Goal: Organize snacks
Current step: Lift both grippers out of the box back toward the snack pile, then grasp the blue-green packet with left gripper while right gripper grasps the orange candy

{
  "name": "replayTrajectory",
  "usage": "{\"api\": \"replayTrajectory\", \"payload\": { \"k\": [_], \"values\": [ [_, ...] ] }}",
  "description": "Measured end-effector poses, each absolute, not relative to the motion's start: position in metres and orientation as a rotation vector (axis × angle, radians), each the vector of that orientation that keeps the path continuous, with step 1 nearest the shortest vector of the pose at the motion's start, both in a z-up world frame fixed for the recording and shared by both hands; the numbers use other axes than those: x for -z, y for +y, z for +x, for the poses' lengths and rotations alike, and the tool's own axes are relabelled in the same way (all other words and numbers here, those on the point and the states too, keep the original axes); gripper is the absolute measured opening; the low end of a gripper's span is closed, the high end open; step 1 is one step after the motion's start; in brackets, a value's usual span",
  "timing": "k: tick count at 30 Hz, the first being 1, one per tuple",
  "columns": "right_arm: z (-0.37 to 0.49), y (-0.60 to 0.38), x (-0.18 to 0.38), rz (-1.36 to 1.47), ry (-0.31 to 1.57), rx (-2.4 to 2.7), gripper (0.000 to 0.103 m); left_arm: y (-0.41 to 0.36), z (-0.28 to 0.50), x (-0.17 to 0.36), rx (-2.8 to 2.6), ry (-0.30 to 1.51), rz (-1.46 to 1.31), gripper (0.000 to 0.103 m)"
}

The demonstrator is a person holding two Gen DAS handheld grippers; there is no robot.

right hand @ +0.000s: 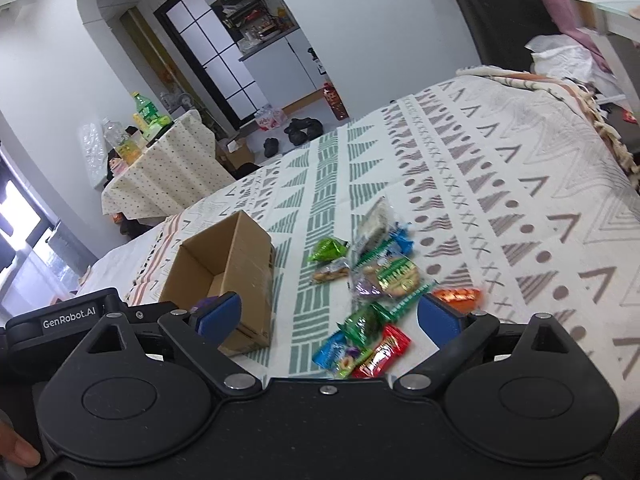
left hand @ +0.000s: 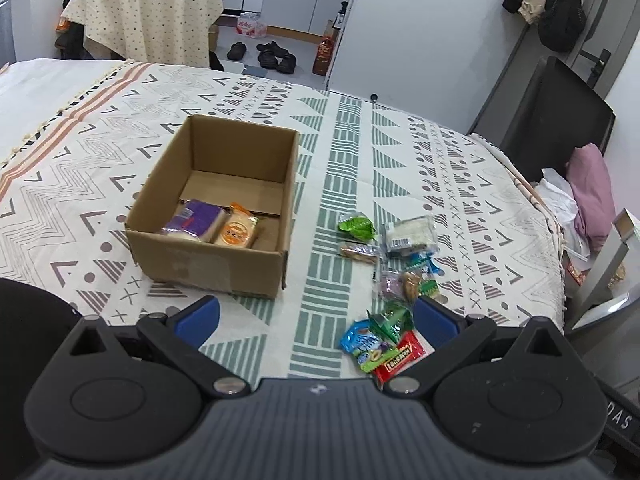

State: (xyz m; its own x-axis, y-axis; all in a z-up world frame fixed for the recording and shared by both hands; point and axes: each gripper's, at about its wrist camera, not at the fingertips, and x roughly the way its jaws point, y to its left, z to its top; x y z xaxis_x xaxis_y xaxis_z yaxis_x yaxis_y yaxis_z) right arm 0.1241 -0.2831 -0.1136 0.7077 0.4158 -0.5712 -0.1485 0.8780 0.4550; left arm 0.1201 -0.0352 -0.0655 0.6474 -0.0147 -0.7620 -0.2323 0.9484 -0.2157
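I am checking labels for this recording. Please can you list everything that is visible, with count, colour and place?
cardboard box: one, brown, open, on the bed, left of the loose snacks.
purple packet: one, inside the box.
orange packet: one, inside the box, beside the purple one.
loose snacks: about ten, mixed green, blue, red and clear, scattered on the cover right of the box.
bed cover: one, cream with green and grey patterns.
side table: one, dotted cloth, bottles on top, behind the bed.
shoes: several, black, on the floor.
left gripper: black, blue pads, open, empty.
right gripper: the same, open, empty.
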Motion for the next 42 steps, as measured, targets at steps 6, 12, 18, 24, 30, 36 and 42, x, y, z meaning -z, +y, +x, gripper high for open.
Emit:
{"api": "replayTrajectory", "payload": {
  "k": [6, 12, 18, 24, 30, 36, 42],
  "values": [
    [0.117, -0.292, 0.119, 0.388, 0.749, -0.287, 0.096, -0.047, 0.120, 0.073, -0.114, 0.875, -0.310, 0.102],
    [0.118, -0.296, 0.123, 0.410, 0.762, -0.261, 0.096, -0.055, 0.123, 0.084, -0.101, 0.900, -0.311, 0.102],
    [0.123, -0.301, 0.130, 0.433, 0.787, -0.233, 0.096, -0.059, 0.131, 0.098, -0.061, 0.914, -0.353, 0.102],
    [0.131, -0.308, 0.138, 0.463, 0.810, -0.163, 0.100, -0.068, 0.146, 0.113, -0.069, 0.962, -0.326, 0.102],
    [0.144, -0.315, 0.150, 0.502, 0.859, -0.110, 0.098, -0.071, 0.158, 0.130, -0.065, 0.973, -0.348, 0.102],
    [0.160, -0.324, 0.166, 0.590, 0.909, -0.076, 0.077, -0.066, 0.171, 0.157, -0.070, 1.019, -0.419, 0.095],
    [0.179, -0.328, 0.182, 0.664, 0.961, -0.048, 0.060, -0.065, 0.185, 0.180, -0.065, 1.069, -0.464, 0.071]
  ]
}}
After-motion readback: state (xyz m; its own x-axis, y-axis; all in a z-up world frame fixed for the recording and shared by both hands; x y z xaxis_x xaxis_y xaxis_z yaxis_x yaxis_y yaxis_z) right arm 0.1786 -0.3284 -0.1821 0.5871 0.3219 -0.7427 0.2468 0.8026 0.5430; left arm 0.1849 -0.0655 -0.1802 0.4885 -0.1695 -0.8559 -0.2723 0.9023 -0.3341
